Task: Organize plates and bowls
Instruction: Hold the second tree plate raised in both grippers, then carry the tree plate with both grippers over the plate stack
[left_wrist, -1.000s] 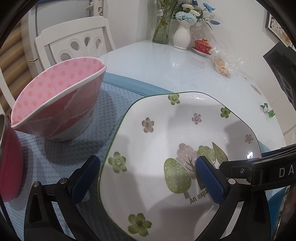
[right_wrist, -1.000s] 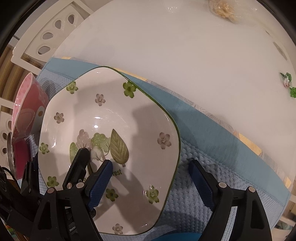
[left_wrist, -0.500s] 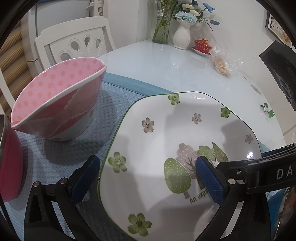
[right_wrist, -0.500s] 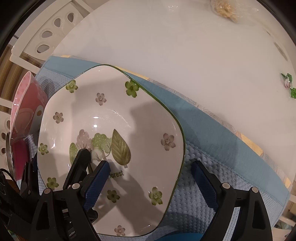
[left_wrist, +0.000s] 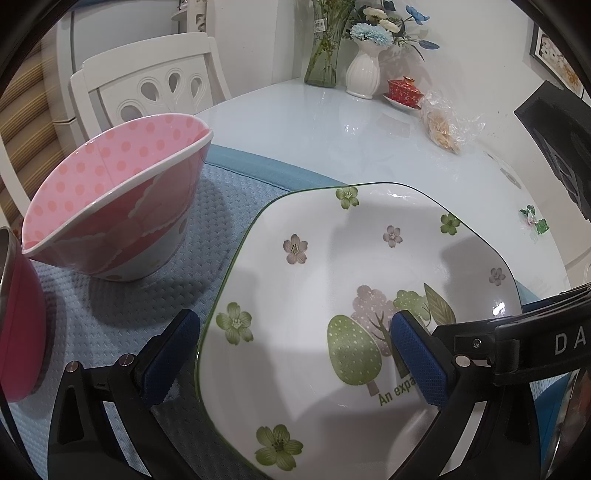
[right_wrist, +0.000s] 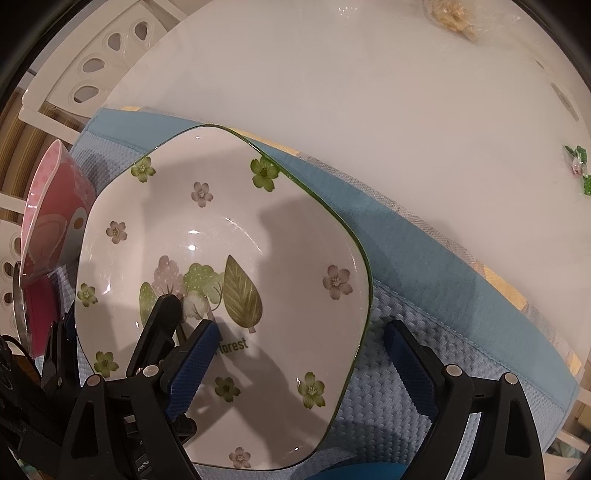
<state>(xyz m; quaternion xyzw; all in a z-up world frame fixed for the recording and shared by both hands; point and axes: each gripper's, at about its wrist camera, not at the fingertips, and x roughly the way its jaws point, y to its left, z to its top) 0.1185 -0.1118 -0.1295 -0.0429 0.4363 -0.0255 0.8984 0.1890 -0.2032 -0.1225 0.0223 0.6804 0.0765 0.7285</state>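
- The plate is white and roughly square with rounded corners, edged by a thin green line. Small green and mauve flowers are scattered across it, and its dished middle carries green and mauve trees, a large leaf and green lettering.
- It lies flat on a blue textured mat at the near part of a glossy white table.
- The right gripper points down over the plate's right edge. Its jaws have just been opening and now stand wide, one pad above the plate's inside and the other over the mat beyond the rim, neither pressing on it.
- The left gripper is also spread wide across the plate's left edge, its pads clear of it.
- A pink bowl with a dotted inside sits tilted on the mat, just beside the plate on the left.
- Behind the table stand a white chair and a white vase of flowers.
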